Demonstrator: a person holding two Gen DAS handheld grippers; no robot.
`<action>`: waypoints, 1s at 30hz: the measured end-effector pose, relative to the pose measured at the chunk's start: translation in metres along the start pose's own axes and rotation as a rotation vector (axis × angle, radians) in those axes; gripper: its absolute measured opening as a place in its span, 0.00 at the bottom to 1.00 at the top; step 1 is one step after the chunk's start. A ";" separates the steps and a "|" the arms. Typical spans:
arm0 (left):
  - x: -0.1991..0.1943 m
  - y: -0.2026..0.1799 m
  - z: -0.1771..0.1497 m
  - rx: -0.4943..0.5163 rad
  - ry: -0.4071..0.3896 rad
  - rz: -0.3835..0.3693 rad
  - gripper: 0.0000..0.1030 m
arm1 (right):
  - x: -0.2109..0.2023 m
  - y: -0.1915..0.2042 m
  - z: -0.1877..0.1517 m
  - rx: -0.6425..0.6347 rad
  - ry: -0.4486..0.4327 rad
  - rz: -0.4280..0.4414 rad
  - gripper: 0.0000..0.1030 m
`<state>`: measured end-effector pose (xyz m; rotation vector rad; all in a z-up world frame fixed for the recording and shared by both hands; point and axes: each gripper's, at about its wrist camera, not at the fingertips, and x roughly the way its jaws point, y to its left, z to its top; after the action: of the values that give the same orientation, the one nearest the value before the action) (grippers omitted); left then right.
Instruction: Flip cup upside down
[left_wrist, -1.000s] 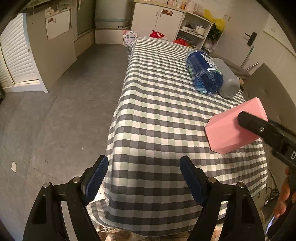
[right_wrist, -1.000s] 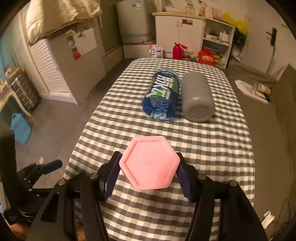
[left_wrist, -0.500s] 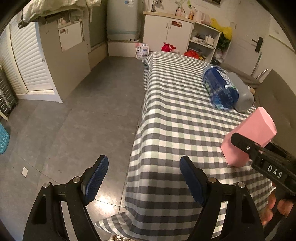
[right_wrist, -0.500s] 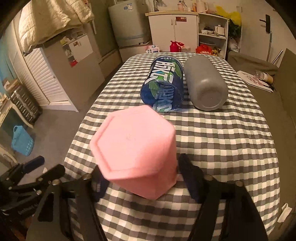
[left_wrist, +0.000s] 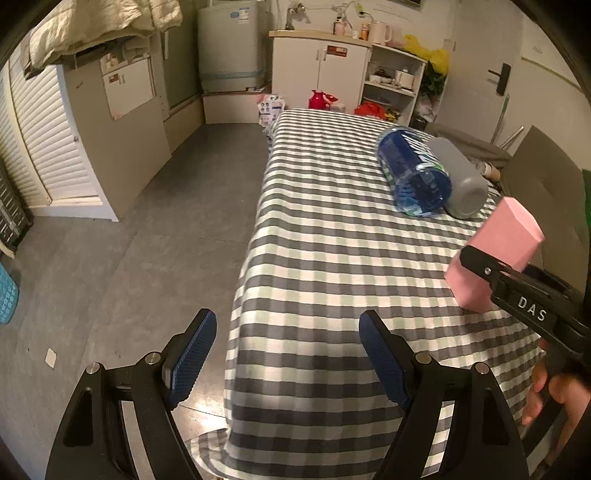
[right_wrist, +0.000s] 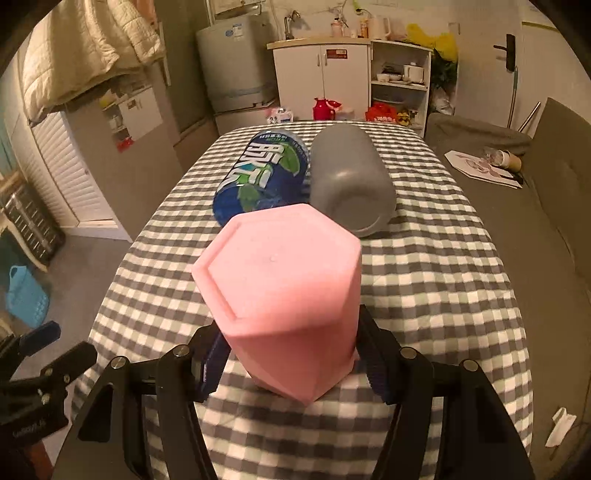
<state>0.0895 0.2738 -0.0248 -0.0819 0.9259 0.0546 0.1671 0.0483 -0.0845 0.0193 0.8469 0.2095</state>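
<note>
right wrist view: right gripper (right_wrist: 291, 363) clamped on the one pink cup (right_wrist: 284, 291), closed hexagonal base facing the camera, over the checked table (right_wrist: 436, 280). left view alone shows the left gripper (left_wrist: 286, 360) with fingers apart, empty, cup at 3 o'clock. two containers lying at 12: blue bottle (right_wrist: 262, 177), grey tumbler (right_wrist: 349, 184).

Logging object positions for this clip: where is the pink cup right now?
The pink hexagonal cup is clamped in the right tongs, closed base up, over the near end of the checkered tablecloth, in front of the blue bottle.
</note>
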 end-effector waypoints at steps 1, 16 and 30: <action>0.000 -0.001 0.000 0.005 -0.001 0.001 0.80 | 0.000 0.000 0.000 -0.001 -0.002 0.000 0.60; -0.019 -0.024 -0.003 0.047 -0.033 0.000 0.80 | -0.043 -0.007 0.000 0.046 -0.095 0.058 0.87; -0.104 -0.078 0.001 0.083 -0.183 -0.099 0.80 | -0.166 -0.041 -0.013 0.086 -0.263 -0.001 0.87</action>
<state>0.0345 0.1950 0.0627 -0.0448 0.7392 -0.0672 0.0574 -0.0243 0.0260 0.1243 0.5932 0.1656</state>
